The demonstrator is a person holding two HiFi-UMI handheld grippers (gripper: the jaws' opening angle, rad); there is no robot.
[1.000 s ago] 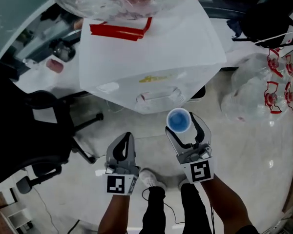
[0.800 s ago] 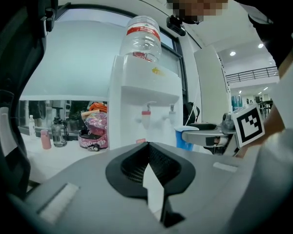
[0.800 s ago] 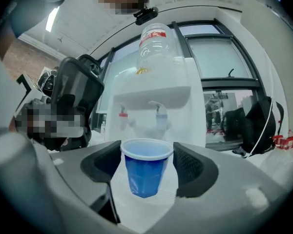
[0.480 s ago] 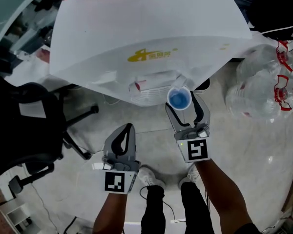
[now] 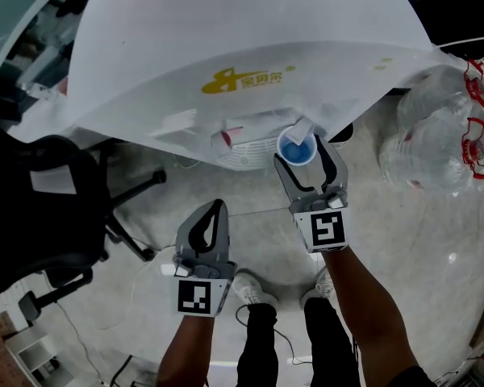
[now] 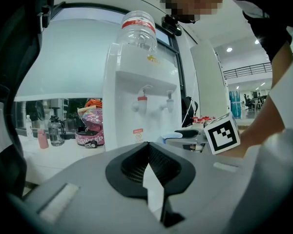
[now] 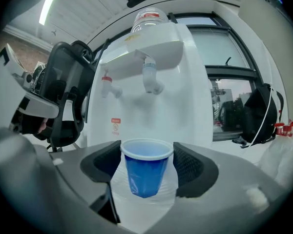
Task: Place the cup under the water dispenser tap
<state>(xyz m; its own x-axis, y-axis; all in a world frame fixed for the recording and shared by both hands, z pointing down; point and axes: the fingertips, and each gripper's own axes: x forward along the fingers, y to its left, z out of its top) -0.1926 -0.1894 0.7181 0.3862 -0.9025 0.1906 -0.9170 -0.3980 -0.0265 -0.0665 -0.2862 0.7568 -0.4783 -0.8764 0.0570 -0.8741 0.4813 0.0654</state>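
Note:
A blue plastic cup (image 7: 146, 172) with a white rim stands upright between the pads of my right gripper (image 7: 146, 162), which is shut on it. In the head view the cup (image 5: 296, 149) sits at the front of the white water dispenser (image 5: 242, 47), right by its blue-white tap (image 5: 303, 129) and to the right of the red tap (image 5: 226, 139). In the right gripper view the blue-white tap (image 7: 150, 77) hangs above and just behind the cup. My left gripper (image 5: 212, 210) hangs lower left, shut and empty; its tips (image 6: 149, 147) meet.
A black office chair (image 5: 56, 208) stands to the left of the dispenser. Large clear water bottles with red handles (image 5: 444, 135) lie on the floor to the right. The dispenser's drip tray (image 5: 246, 156) is below the taps. A black backpack (image 7: 259, 116) is at the right.
My right gripper has carried the cup forward and down, from the open floor in front of the dispenser to its taps. The left gripper has sunk a little.

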